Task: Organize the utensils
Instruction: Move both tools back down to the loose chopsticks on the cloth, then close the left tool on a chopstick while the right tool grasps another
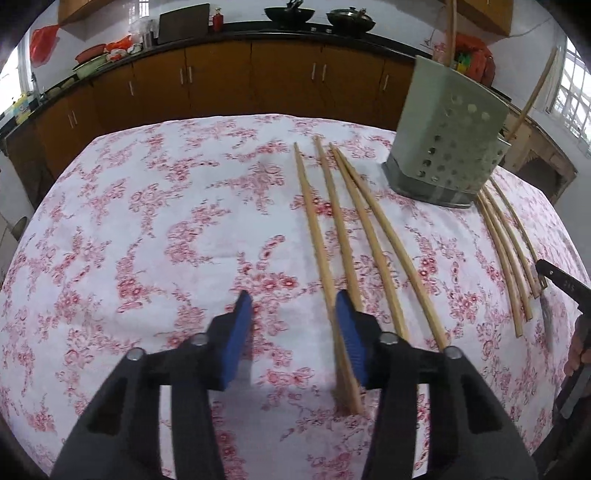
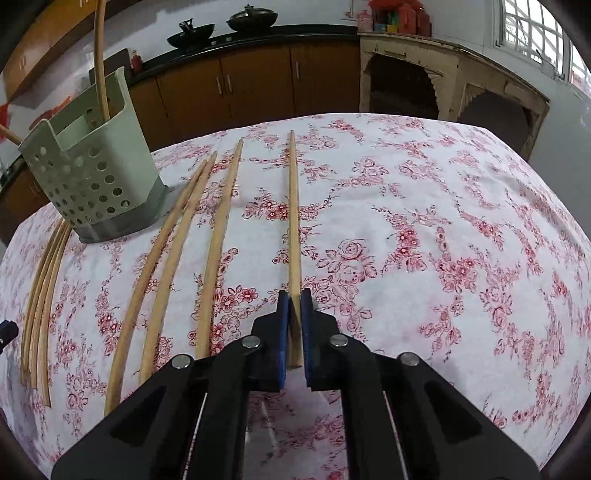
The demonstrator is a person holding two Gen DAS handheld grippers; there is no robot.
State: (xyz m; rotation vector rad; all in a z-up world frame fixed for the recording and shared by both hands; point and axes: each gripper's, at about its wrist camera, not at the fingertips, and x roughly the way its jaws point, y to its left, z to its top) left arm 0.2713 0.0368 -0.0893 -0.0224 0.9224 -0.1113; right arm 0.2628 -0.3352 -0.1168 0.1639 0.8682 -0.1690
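Observation:
Several wooden chopsticks lie in rows on a floral tablecloth. A grey perforated utensil holder stands at the back right with two chopsticks in it; it also shows in the right wrist view. My left gripper is open above the cloth, its right pad beside the leftmost chopstick. My right gripper is shut on the near end of one chopstick, which lies along the cloth. Other chopsticks lie to its left, and a further bundle at the far left.
Brown kitchen cabinets with a dark counter run behind the table, with woks on top. A worn wooden stand is at the back right. The other gripper's tip shows at the right edge.

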